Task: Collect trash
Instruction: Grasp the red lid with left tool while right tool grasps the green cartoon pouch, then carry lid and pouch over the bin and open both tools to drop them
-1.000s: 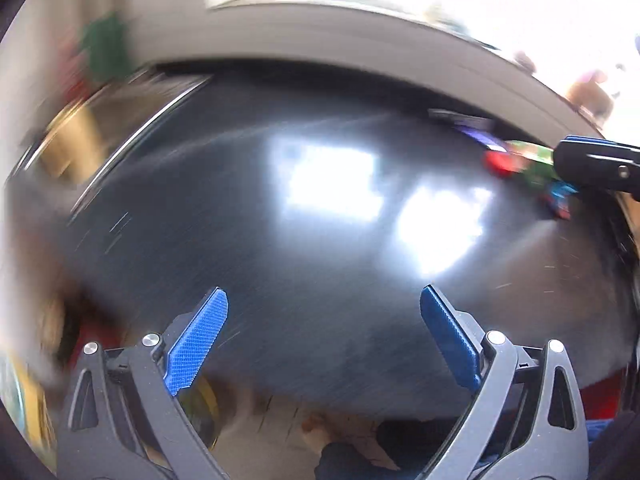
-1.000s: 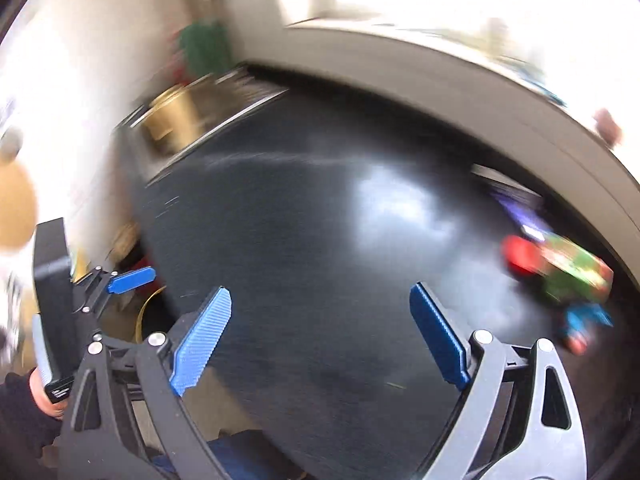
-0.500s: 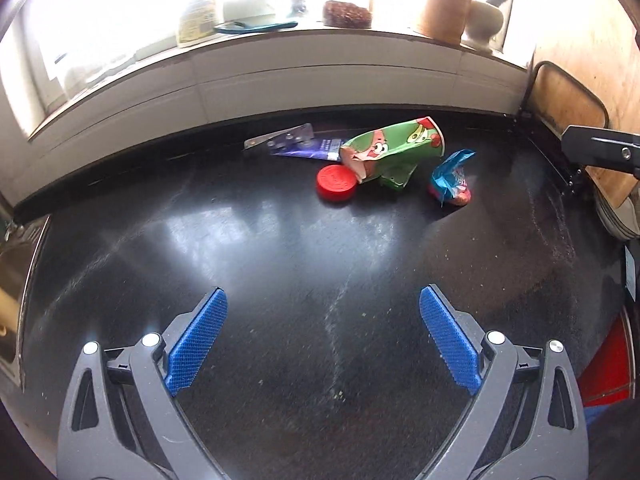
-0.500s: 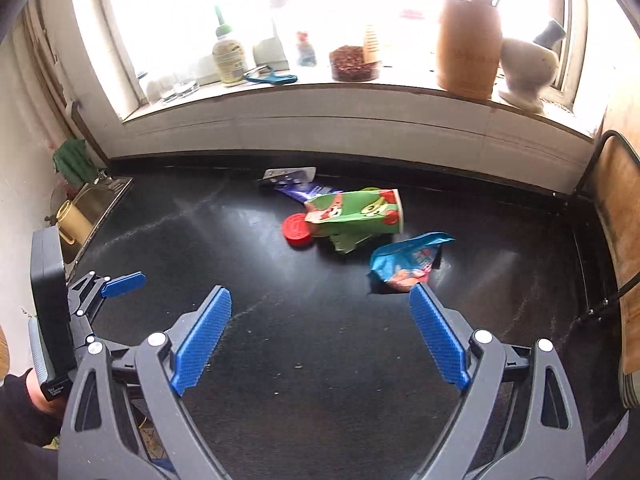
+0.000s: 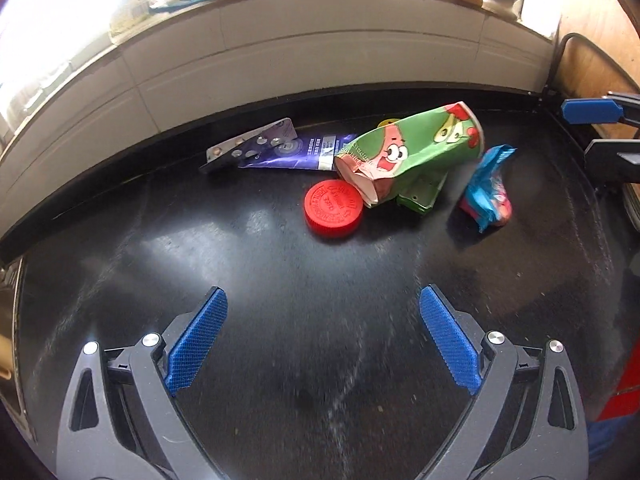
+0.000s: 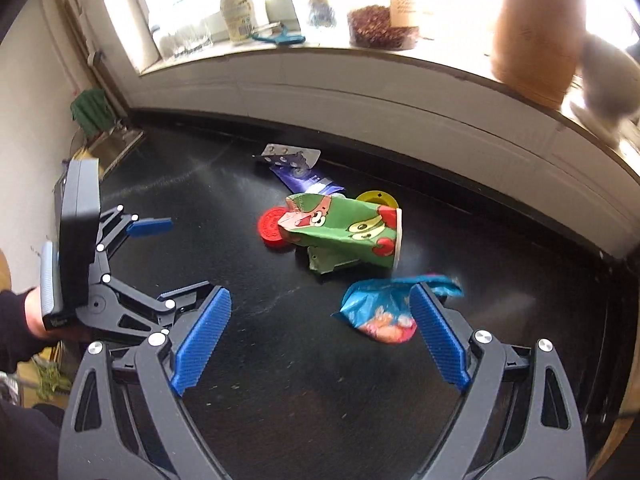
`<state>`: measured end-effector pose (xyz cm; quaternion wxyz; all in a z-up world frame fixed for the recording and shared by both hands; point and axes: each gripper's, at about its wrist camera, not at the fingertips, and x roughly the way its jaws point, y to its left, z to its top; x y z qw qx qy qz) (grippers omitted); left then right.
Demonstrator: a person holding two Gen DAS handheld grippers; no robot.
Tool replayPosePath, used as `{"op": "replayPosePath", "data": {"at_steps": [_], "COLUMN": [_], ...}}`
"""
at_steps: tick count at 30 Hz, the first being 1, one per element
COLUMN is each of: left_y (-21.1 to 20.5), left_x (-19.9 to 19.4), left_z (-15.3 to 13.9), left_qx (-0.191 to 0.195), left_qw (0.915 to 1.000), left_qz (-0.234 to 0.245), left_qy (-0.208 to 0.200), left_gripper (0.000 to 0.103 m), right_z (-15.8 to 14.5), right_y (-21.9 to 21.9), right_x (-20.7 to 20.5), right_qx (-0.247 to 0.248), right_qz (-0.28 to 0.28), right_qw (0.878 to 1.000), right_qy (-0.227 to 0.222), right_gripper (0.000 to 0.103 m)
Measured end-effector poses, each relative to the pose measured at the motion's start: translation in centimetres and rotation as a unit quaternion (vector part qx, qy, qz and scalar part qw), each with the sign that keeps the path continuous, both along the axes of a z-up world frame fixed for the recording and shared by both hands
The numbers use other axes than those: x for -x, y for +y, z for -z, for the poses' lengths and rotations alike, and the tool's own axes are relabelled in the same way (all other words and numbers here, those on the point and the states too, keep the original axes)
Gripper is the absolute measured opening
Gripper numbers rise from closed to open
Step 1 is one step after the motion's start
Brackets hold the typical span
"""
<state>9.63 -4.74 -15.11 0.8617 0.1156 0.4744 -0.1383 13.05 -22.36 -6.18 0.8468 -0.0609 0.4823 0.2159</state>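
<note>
Trash lies on a black countertop (image 5: 280, 280): a crushed green cartoon cup (image 5: 412, 152) (image 6: 344, 232), a red lid (image 5: 334, 208) (image 6: 272, 228), a blue snack wrapper (image 5: 488, 188) (image 6: 380, 308), a purple wrapper (image 5: 296, 152) (image 6: 300, 178), a silver pill blister (image 5: 252, 146) (image 6: 288, 154) and a yellow disc (image 6: 378, 199). My left gripper (image 5: 322, 344) is open and empty, short of the red lid. My right gripper (image 6: 320, 338) is open and empty, its right finger just in front of the blue wrapper.
A white tiled ledge (image 6: 360, 92) runs behind the counter, with a bottle (image 6: 238, 12), a wooden jar (image 6: 536, 28) and a bowl (image 6: 380, 28) on the sill. A sink (image 6: 116, 148) lies at the far left. The left gripper's body (image 6: 80, 248) shows at the right view's left.
Both grippers have swung from the sink end of the counter toward the trash and moved closer to it. Both stay open.
</note>
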Motion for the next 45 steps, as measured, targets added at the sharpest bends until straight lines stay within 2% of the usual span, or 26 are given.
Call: {"op": "replayPosePath", "data": {"at_steps": [6, 11, 16, 18, 19, 20, 21, 23, 25, 26, 28, 32, 38, 45], "left_y": [-0.8, -1.4, -1.7, -1.7, -1.7, -1.7, -1.9, -2.1, -2.3, -2.3, -2.0, -1.0, 0.9, 2.0], "left_x": [-4.5, -7.1, -8.8, -9.3, -9.4, -9.6, -9.8, -10.0, -9.9, -9.9, -9.7, -8.8, -6.1, -0.3], "left_z": [3.3, 5.2, 5.8, 5.7, 5.7, 5.6, 5.5, 5.2, 5.1, 5.0, 4.9, 3.7, 0.6, -2.6], "left_qx": [-0.008, -0.019, -0.004, 0.002, 0.003, 0.006, 0.006, 0.007, 0.005, 0.005, 0.006, 0.015, 0.034, 0.045], "left_qw": [0.9996, 0.9983, 0.9968, 0.9965, 0.9963, 0.9961, 0.9958, 0.9950, 0.9947, 0.9949, 0.9957, 0.9982, 0.9993, 0.9963], "left_qz": [0.018, 0.047, 0.073, 0.080, 0.082, 0.086, 0.090, 0.098, 0.102, 0.099, 0.090, 0.057, -0.012, -0.073], "left_qy": [0.023, 0.030, 0.030, 0.026, 0.023, 0.020, 0.016, 0.013, 0.011, 0.014, 0.018, 0.015, 0.012, 0.012], "left_gripper": [0.094, 0.094, 0.092, 0.089, 0.085, 0.080, 0.076, 0.060, 0.048, 0.048, 0.048, 0.048, 0.048, 0.048], "right_z": [3.4, 6.4, 7.8, 8.2, 8.3, 8.5, 8.7, 8.8, 8.5, 8.4, 7.9, 6.6, 3.2, -0.6], "right_y": [1.2, 2.4, 3.4, 3.9, 4.0, 4.2, 4.4, 4.6, 4.6, 4.4, 4.0, 3.3, 2.1, 2.9], "right_x": [-6.1, -10.2, -12.2, -12.5, -12.4, -12.4, -12.2, -11.5, -10.9, -10.8, -10.5, -9.4, -6.4, -0.5], "right_qx": [0.046, 0.092, 0.095, 0.095, 0.096, 0.095, 0.091, 0.096, 0.095, 0.090, 0.074, 0.060, 0.015, -0.013], "right_qz": [-0.067, -0.137, -0.200, -0.221, -0.227, -0.236, -0.242, -0.246, -0.242, -0.237, -0.224, -0.187, -0.110, -0.038], "right_qw": [0.997, 0.985, 0.973, 0.967, 0.966, 0.963, 0.961, 0.960, 0.962, 0.964, 0.969, 0.979, 0.993, 0.999], "right_qy": [0.017, 0.041, 0.069, 0.078, 0.082, 0.088, 0.096, 0.089, 0.078, 0.077, 0.078, 0.062, 0.030, -0.003], "right_gripper": [0.088, 0.088, 0.088, 0.087, 0.082, 0.072, 0.070, 0.063, 0.057, 0.056, 0.037, 0.029, 0.029, 0.029]}}
